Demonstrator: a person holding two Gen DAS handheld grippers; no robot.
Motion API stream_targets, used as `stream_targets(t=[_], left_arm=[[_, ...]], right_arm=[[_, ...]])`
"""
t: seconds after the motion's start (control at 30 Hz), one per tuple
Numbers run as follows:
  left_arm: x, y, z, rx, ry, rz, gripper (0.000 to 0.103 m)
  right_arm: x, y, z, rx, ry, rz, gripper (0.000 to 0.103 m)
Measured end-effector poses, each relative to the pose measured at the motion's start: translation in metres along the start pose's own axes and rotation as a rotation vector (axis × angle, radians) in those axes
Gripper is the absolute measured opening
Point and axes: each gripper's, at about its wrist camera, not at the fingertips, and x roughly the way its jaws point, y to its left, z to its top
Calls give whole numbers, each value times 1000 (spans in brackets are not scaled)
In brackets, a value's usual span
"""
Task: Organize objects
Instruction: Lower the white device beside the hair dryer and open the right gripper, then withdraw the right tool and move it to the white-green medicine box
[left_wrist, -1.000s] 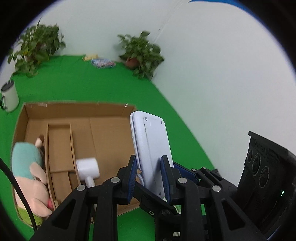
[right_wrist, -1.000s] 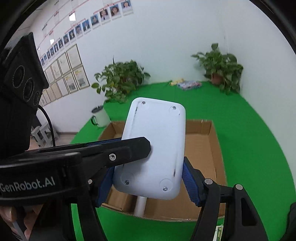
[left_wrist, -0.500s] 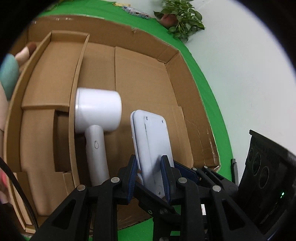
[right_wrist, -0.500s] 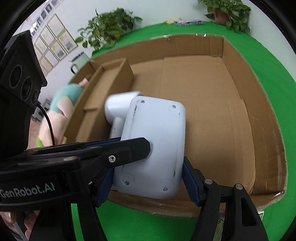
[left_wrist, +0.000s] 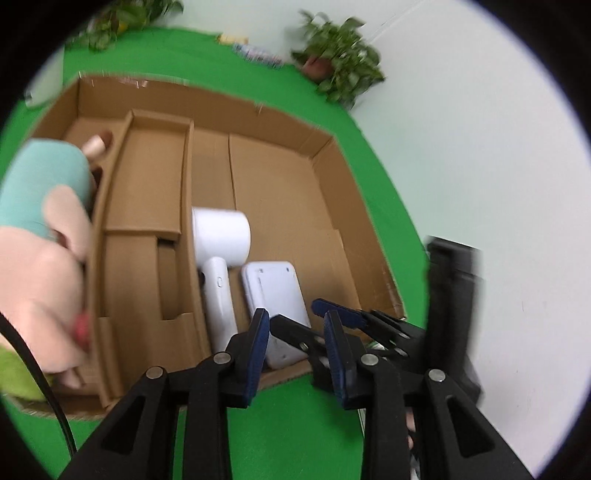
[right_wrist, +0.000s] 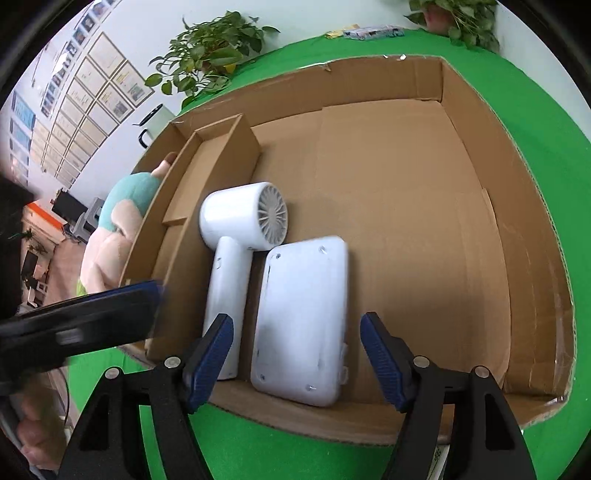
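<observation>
The right gripper (right_wrist: 297, 350) stands wide open and holds nothing; its blue pads (right_wrist: 212, 354) flank the near end of a white flat device (right_wrist: 303, 321) without touching it. The left gripper (left_wrist: 295, 345) is likewise spread and empty, its fingers hanging over the near edge of the cardboard box (right_wrist: 532, 229).

In the right wrist view, the white flat device lies flat, screw-studded side up, on the box floor at 6 o'clock, against the near wall. Just beside it at 9 o'clock lies a white hair dryer (right_wrist: 236, 236): its handle runs parallel to the device, and its round head with the grey grille sits at 11 o'clock of the device. The dryer's far side lies along a cardboard divider (right_wrist: 221, 147) that walls off narrow compartments at the box's 9 o'clock side.

A plush toy (left_wrist: 40, 236), teal and pink, fills the outermost compartment at 9 o'clock in the left wrist view. The box rests on a green cloth (right_wrist: 535, 110). Potted plants (right_wrist: 210, 48) stand at 11 and 1 o'clock beyond the box, and a white mug (right_wrist: 155, 122) sits just past its far left corner.
</observation>
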Motion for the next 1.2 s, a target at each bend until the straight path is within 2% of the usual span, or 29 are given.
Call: stream_targets(t=[0.03, 0.13, 0.2, 0.23, 0.4, 0.43, 0.5, 0.53, 0.57, 0.6, 0.63, 0.67, 0.77, 0.8, 0.87, 0.97, 1.2], left_arm=[[-7, -1, -3, 8, -13, 5, 28], [-22, -1, -12, 40, -46, 26, 28], [-29, -1, -19, 57, -62, 38, 28], [-29, -3, -13, 60, -65, 40, 28], [-39, 1, -30, 81, -105, 99, 28], [-43, -1, -33, 92, -120, 111, 28], [-48, -6, -42, 128, -167, 158, 30], [-53, -11, -47, 151, -202, 191, 36], [-63, -18, -54, 184, -261, 237, 47], [-69, -23, -60, 206, -311, 276, 55], [-75, -29, -67, 223, -365, 321, 74], [-84, -35, -76, 232, -442, 377, 88], [-99, -46, -98, 263, -598, 446, 88], [-102, -48, -103, 261, -621, 476, 88], [-102, -46, -111, 227, -639, 496, 88], [-100, -43, -120, 212, -636, 484, 88], [-100, -59, -144, 286, -672, 523, 87]], right_arm=[[4, 0, 0, -1, 5, -9, 70], [12, 8, -3, -18, 10, -77, 58], [13, 11, -4, -20, 1, -83, 54], [14, 11, -4, -16, 2, -75, 53], [12, 13, -5, -7, -13, -74, 54], [8, 12, -6, 10, -29, -68, 56], [-8, 12, -9, 38, -97, -67, 74], [-19, 15, -14, 38, -144, -68, 91], [-31, 18, -19, 31, -194, -75, 101], [-48, 25, -30, 2, -267, -83, 102], [-58, 29, -37, -23, -305, -95, 102], [-73, 37, -51, -65, -368, -129, 102], [-107, 53, -90, -141, -527, -220, 102], [-120, 57, -109, -161, -595, -246, 102], [-133, 60, -129, -164, -643, -261, 102], [-143, 57, -151, -134, -658, -271, 102], [-143, 49, -184, -113, -638, -273, 102]])
